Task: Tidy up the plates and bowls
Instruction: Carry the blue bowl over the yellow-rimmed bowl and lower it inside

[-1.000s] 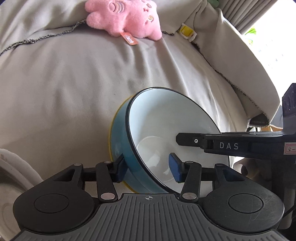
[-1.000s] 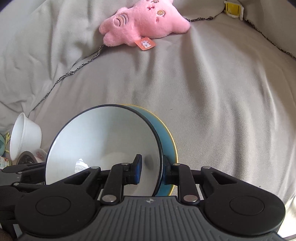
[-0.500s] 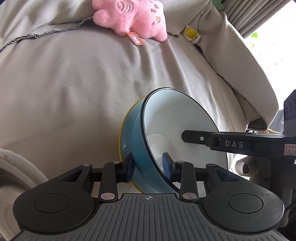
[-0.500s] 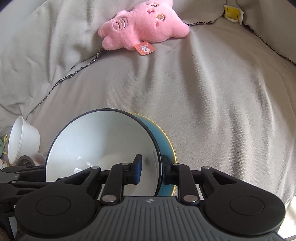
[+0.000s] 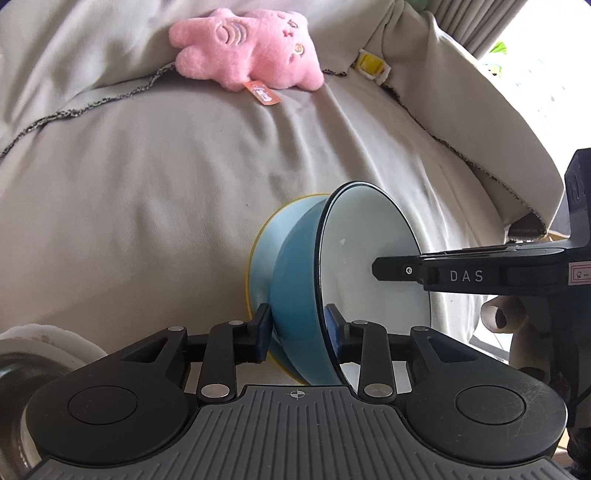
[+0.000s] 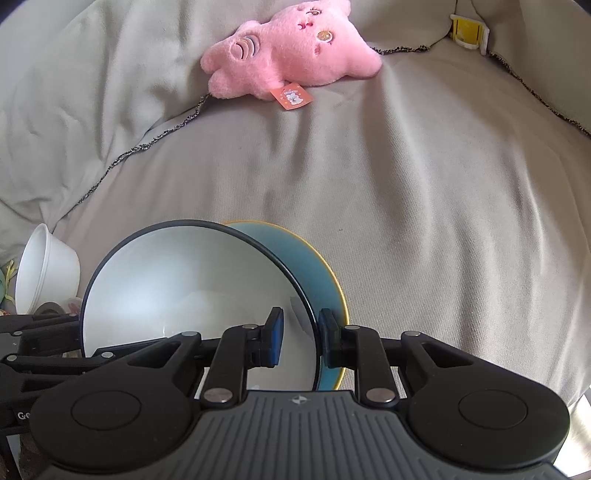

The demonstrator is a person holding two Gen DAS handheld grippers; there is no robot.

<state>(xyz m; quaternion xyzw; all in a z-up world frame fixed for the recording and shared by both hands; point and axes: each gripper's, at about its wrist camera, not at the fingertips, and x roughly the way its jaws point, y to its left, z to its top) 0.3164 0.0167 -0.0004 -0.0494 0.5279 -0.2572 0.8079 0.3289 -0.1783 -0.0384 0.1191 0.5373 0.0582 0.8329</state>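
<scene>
A blue bowl [image 5: 295,273] with a white inside and dark rim is tilted on its side against a blue plate with a yellow edge [image 5: 260,254], above a grey covered sofa. My left gripper [image 5: 297,330] is shut on the bowl's wall near the rim. My right gripper [image 6: 299,338] is shut on the bowl [image 6: 184,288] and plate [image 6: 321,280] together, and its finger [image 5: 399,271] reaches into the bowl in the left wrist view. A white bowl [image 6: 44,266] lies tilted at the far left.
A pink plush toy [image 6: 291,55] lies at the back of the sofa, with a yellow clip [image 6: 467,31] to its right. A white dish rim [image 5: 48,336] shows at the left edge of the left wrist view. Curtains and a bright window are at the far right.
The left gripper has closed onto the bowl's wall. The bowl has turned more edge-on and both grippers have shifted a little toward the plush toy.
</scene>
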